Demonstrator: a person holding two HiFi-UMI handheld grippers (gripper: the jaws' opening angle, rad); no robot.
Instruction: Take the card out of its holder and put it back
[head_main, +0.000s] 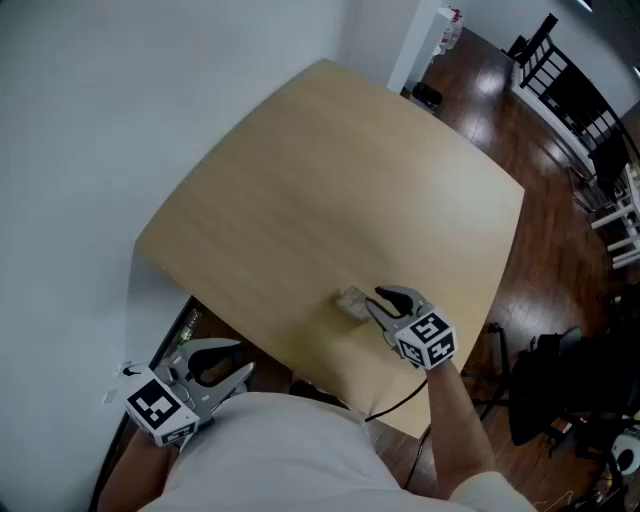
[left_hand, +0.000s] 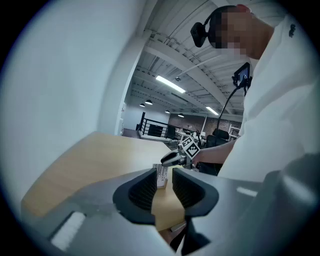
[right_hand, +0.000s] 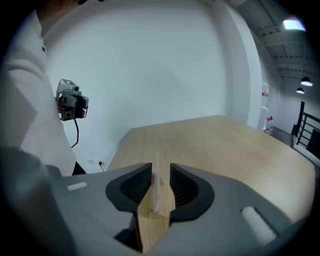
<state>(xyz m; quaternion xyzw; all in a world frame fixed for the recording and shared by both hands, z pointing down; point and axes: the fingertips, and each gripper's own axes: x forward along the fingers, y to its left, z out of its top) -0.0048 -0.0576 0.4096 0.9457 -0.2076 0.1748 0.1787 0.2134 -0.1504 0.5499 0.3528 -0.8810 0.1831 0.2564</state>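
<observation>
A white card (right_hand: 156, 192) stands edge-on in a small clear holder (head_main: 351, 300) near the front edge of the light wooden table (head_main: 350, 180). My right gripper (head_main: 375, 301) is at the holder. In the right gripper view its jaws straddle the card, which stands close to the left pad with a gap on the other side; nothing is pressed. My left gripper (head_main: 240, 358) hangs open off the table's near-left corner, beside the person's torso, with nothing held. The left gripper view shows the card (left_hand: 161, 175) and the right gripper (left_hand: 172, 159) far off through the gap of its jaws.
A white wall runs along the table's left and far sides. Dark wooden floor lies to the right, with a black chair (head_main: 555, 390) near the table's front right and black furniture (head_main: 575, 95) farther back. A cable hangs below the table's front edge.
</observation>
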